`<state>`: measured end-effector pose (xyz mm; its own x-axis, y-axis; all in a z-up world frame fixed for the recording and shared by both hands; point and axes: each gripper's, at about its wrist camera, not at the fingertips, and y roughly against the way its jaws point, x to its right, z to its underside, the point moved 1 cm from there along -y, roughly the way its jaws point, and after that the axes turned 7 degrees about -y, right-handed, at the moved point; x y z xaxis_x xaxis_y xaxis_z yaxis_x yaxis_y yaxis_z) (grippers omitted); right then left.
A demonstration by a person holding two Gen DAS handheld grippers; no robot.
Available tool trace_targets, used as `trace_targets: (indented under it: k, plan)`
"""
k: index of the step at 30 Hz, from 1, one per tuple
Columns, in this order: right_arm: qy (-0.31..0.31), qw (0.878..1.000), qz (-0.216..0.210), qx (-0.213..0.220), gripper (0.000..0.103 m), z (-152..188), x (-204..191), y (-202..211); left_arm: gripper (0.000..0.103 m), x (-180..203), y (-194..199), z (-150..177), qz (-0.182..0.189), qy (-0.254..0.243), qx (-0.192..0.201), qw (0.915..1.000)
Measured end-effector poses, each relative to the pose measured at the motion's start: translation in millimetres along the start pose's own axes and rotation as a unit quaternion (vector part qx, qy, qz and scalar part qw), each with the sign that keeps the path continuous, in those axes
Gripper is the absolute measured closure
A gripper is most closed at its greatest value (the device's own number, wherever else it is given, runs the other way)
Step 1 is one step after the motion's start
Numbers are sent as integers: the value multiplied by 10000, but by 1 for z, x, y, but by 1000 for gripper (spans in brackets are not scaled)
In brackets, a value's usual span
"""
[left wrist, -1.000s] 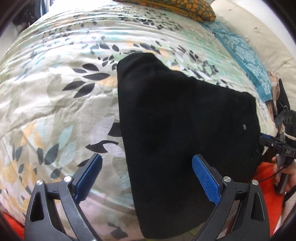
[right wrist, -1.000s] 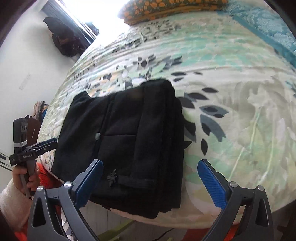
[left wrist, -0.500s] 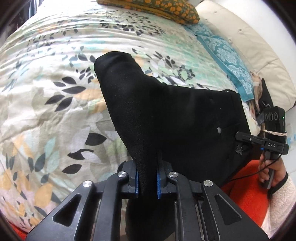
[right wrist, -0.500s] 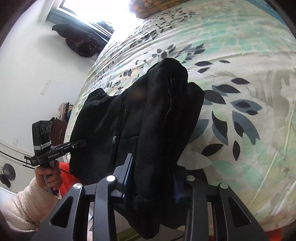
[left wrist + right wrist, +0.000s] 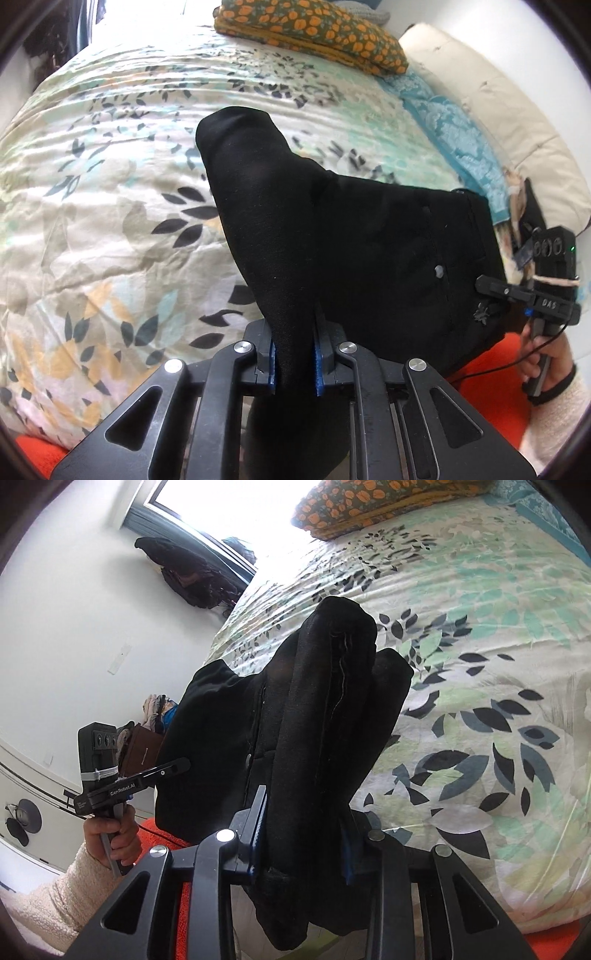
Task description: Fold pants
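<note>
While the black pants [image 5: 332,236] drape over the near edge of the leaf-print bedspread [image 5: 110,221], the left gripper [image 5: 294,360] clamps one folded corner and the right gripper [image 5: 301,843] pinches the thicker bunched end, both lifted off the bed.

The black pants [image 5: 362,258] sit near the edge of the bed [image 5: 110,221], already folded into a thick, compact bundle of several layers. The fabric is plain, matte and dark, with a small round button and a little zip pull showing near one end. Both near corners are raised off the leaf-patterned cover, so the bundle tilts upward toward the onlooker while its far part rests on the bed. From the other side [image 5: 325,720], the stacked layers show as long vertical ridges, with a pale seam thread running down one fold.
</note>
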<state>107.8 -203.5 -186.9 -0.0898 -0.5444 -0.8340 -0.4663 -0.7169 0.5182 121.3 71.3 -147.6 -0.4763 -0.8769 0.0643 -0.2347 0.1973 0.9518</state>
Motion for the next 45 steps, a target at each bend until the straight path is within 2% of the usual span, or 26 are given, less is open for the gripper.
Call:
trace_targets:
  k: [1,2,3,4,5,6,7,8,9,11,14,16,18,22,25,28,30,32,37,45]
  plan:
    - [-92,9999,129,-52,68,3,8,-12,77,-2,-17,7,-279,-63,-143,9995]
    - [-230,9991,313,-158,59,8,18,-28,63,-7,-32,15,-772,-115,-317,9964]
    - [-395,9970,610,-281,53,13,29,-43,55,-11,-38,24,-1126,-127,-388,9928]
    - [-546,9922,1065,-334,37,18,40,-53,51,-13,-34,30,-1221,-62,-303,9920]
    - [-672,9896,1251,-237,27,22,47,-54,48,-13,-22,35,-1220,30,-140,9924]
    - [-747,9894,1245,-22,23,25,47,-45,42,-11,-8,38,-1285,53,-15,9917]
    - [-750,9881,1322,213,20,29,41,-33,28,-7,8,40,-1440,11,110,9895]
    - [-663,9863,1456,398,9,31,32,-18,18,0,28,40,-1624,-86,322,9862]
    - [-507,9843,1595,554,0,34,20,-3,14,9,48,41,-1777,-199,565,9823]
    - [-83,9778,1902,870,0,38,-11,29,5,33,88,40,-1961,-507,999,9742]
    - [417,9648,2355,1090,0,46,-59,72,1,73,135,42,-2207,-979,1405,9602]
    - [658,9571,2555,1198,0,55,-90,93,1,92,155,38,-2254,-1122,1510,9559]
    - [856,9508,2681,1296,0,67,-117,110,1,111,166,41,-2145,-1140,1428,9595]
    - [979,9476,2777,1241,0,98,-148,116,1,124,175,65,-2192,-903,1216,9639]
    - [962,9461,2879,1130,0,125,-156,108,1,121,177,84,-2137,-460,1270,9675]
    - [1015,9450,2942,1011,0,145,-161,97,1,111,163,90,-1894,-130,763,9788]
    - [1112,9438,2979,903,0,155,-165,88,2,106,156,94,-1801,99,516,9822]
    - [1191,9439,2962,843,0,160,-168,82,2,105,150,96,-1843,153,400,9819]
    - [1207,9407,3026,945,0,161,-171,79,2,115,151,99,-2142,-42,448,9758]
    - [1153,9370,3140,1004,0,157,-170,82,2,117,150,102,-2190,-110,426,9747]
